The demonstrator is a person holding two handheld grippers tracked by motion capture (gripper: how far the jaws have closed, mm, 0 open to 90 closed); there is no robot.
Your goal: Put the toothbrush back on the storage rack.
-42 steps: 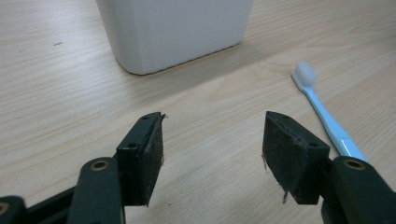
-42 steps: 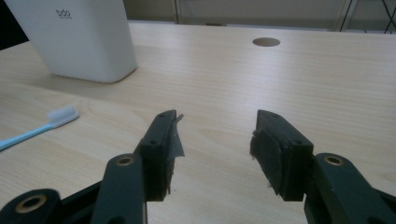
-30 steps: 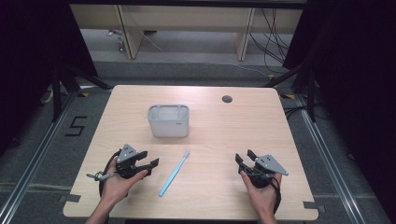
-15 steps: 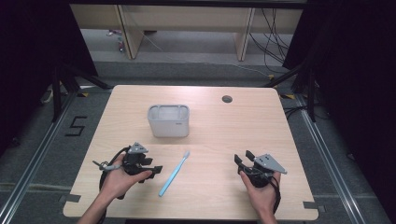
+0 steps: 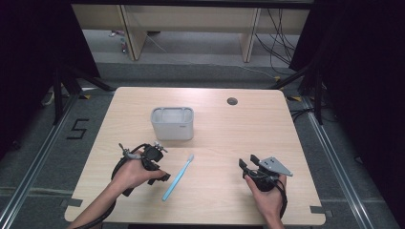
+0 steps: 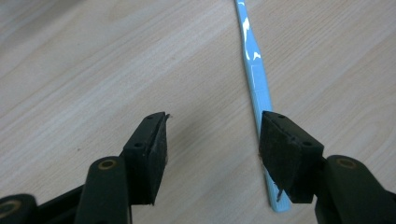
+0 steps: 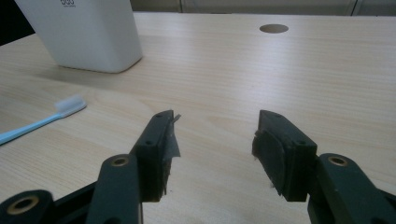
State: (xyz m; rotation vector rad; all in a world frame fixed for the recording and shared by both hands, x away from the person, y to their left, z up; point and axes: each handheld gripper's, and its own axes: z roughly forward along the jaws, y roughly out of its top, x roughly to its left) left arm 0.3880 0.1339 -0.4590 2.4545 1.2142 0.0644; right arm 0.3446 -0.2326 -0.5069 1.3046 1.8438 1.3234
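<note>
- The table [image 5: 224,138] carries the same layout as a second ago: a pale wooden top with a dark round hole [image 5: 232,101] near its far edge, and nothing on it has shifted.
- The white container [image 5: 172,123] stands upright in the far-left part of the top, open and well apart from both hands; it has not moved, and it looks like the likely destination for the brush.
- The left gripper [image 5: 160,171] has changed most: over the last second the person's left hand has swung it round toward the toothbrush's handle end. Its jaws have just been opening and stand wide, gripping nothing. In the left gripper view the handle runs along the inner edge of the right-hand jaw, not squarely between the two.
- The right gripper [image 5: 247,164] has stayed put near the front right of the table, jaws spread and empty, pointing across the top.
- The light-blue toothbrush [image 5: 177,177] lies flat on the wood where it was, bristles toward the container, handle toward the person.
- My reading: the pickup is being lined up but not yet made; the gripper probably needs a small sideways shift to centre the handle before closing.
</note>
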